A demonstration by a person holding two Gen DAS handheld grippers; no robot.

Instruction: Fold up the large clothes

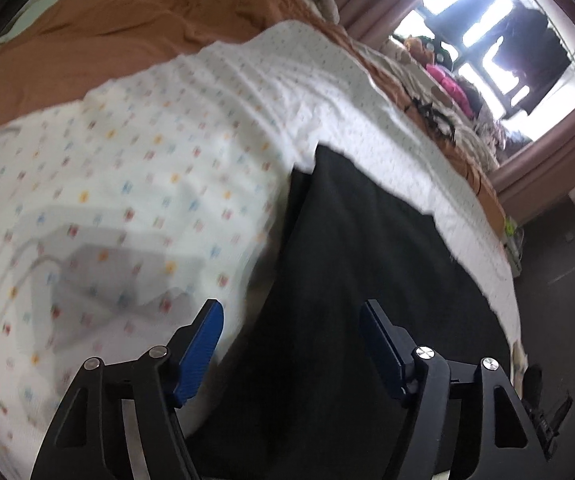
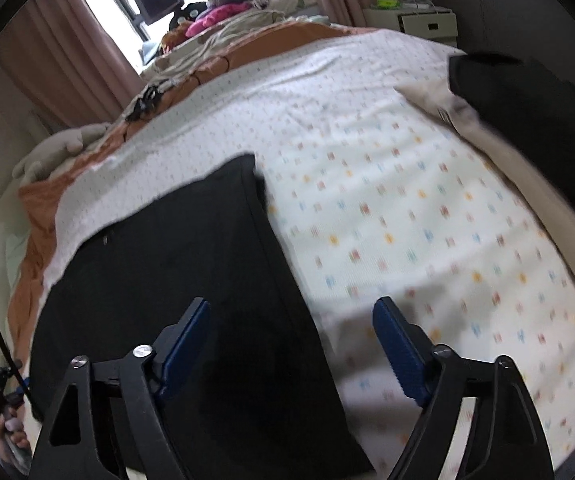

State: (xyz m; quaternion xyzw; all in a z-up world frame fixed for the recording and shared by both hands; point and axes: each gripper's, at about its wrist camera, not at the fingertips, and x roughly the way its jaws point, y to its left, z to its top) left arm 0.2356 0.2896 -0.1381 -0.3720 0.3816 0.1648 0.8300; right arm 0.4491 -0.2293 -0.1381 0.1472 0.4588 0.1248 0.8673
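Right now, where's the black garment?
The black garment lies flat on the white patterned sheet: lower centre-right in the left wrist view, lower left in the right wrist view, beneath both sets of open jaws.

The right gripper (image 2: 291, 312) hangs with blue-padded jaws spread, nothing between them, above a dark black folded garment (image 2: 191, 280) lying on a white bedsheet with small coloured marks (image 2: 407, 220). An orange quilted blanket (image 2: 271, 46) lies beyond, toward the pinkish-brown curtains (image 2: 67, 52).

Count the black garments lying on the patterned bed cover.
1 for certain: a long black garment between both open grippers. A second black cloth lies at the cover's far right edge; whether it is separate is unclear.
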